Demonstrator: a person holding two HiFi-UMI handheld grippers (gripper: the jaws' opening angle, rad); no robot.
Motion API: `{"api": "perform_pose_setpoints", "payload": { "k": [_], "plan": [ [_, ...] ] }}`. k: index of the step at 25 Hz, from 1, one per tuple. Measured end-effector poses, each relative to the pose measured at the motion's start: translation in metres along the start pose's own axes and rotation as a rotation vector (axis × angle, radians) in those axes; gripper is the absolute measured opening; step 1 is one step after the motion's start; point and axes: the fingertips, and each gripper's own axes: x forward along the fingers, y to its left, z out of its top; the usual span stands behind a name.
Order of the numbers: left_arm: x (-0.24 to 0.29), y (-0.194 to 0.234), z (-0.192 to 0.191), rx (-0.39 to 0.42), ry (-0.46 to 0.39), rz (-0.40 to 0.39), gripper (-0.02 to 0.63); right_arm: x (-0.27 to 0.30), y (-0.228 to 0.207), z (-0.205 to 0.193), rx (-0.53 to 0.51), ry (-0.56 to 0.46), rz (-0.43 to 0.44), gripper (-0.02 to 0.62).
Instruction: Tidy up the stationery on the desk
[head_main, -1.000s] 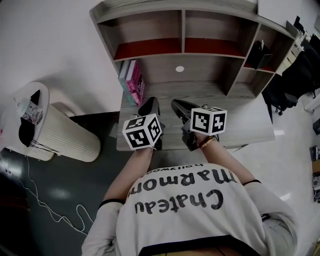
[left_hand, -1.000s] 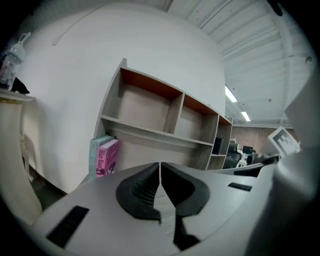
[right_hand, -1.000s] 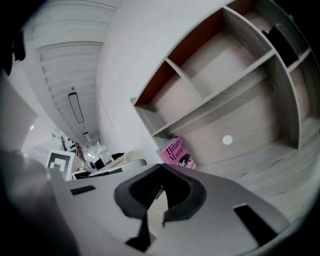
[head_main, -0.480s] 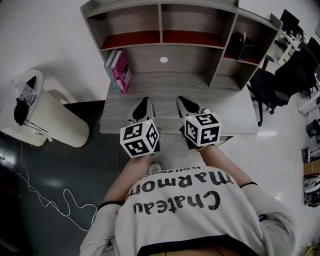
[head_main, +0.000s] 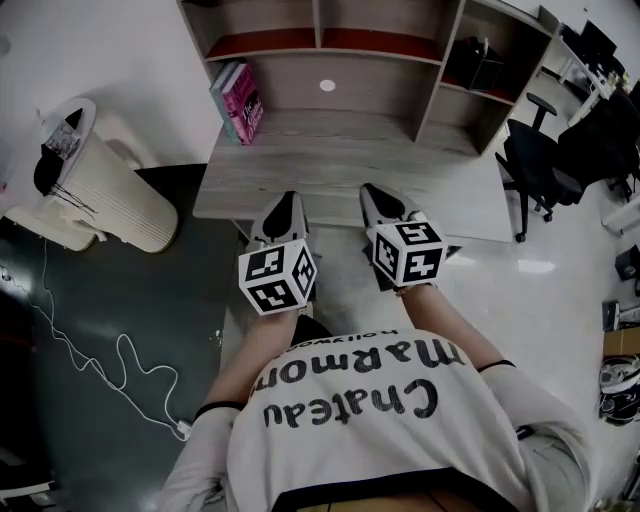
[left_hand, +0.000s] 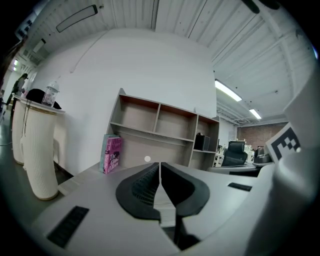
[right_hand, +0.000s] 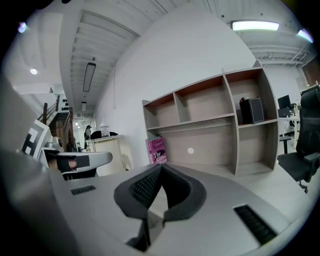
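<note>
Office room with a white wall and a dark floor, seen from above. A grey wooden desk is set against the wall, and a shelf unit with open compartments is mounted along its back edge. The desk top is shown bare except for two books, pink and teal, which are stood upright at the back left corner, beside the unit's left wall. A black box is kept in a right-hand compartment. A white ribbed stand is placed left of the desk, a black chair right of it, and a white cable is trailed over the floor.

The left gripper and the right gripper are held side by side over the desk's near edge, well apart from the books. In each gripper view the two jaws are seen pressed together at the tips, with nothing held between them. The marker cubes are carried just in front of the person's hands.
</note>
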Motion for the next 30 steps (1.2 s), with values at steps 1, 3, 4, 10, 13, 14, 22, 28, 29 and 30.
{"api": "perform_pose_setpoints", "payload": {
  "k": [1, 3, 4, 10, 13, 14, 22, 28, 29, 30],
  "plan": [
    [-0.004, -0.002, -0.002, 0.002, 0.0, 0.004, 0.025, -0.004, 0.001, -0.003, 0.002, 0.0, 0.002, 0.014],
    [-0.011, -0.006, -0.006, 0.007, 0.0, 0.008, 0.025, -0.011, 0.002, -0.007, 0.018, -0.011, 0.005, 0.014],
    [-0.014, -0.008, -0.007, 0.01, 0.0, 0.009, 0.025, -0.015, 0.001, -0.008, 0.029, -0.019, 0.005, 0.014],
    [-0.025, -0.02, -0.014, 0.026, 0.005, 0.002, 0.025, -0.027, -0.002, -0.013, 0.024, -0.019, -0.005, 0.014],
    [-0.029, -0.021, -0.016, 0.024, 0.003, 0.007, 0.025, -0.03, 0.0, -0.018, -0.004, -0.007, -0.01, 0.012],
    [-0.03, -0.021, -0.016, 0.024, 0.003, 0.009, 0.025, -0.03, 0.001, -0.019, -0.01, -0.003, -0.011, 0.012],
    [-0.029, -0.021, -0.015, 0.024, 0.002, 0.014, 0.025, -0.03, -0.002, -0.019, -0.014, 0.004, -0.009, 0.012],
    [-0.027, -0.018, -0.011, 0.021, -0.002, 0.016, 0.025, -0.028, -0.001, -0.017, -0.019, 0.006, -0.009, 0.012],
    [-0.027, -0.017, -0.011, 0.021, -0.003, 0.017, 0.025, -0.027, 0.0, -0.017, -0.02, 0.006, -0.008, 0.012],
    [-0.027, -0.016, -0.01, 0.021, -0.004, 0.018, 0.025, -0.026, 0.0, -0.016, -0.022, 0.008, -0.007, 0.012]
  ]
}}
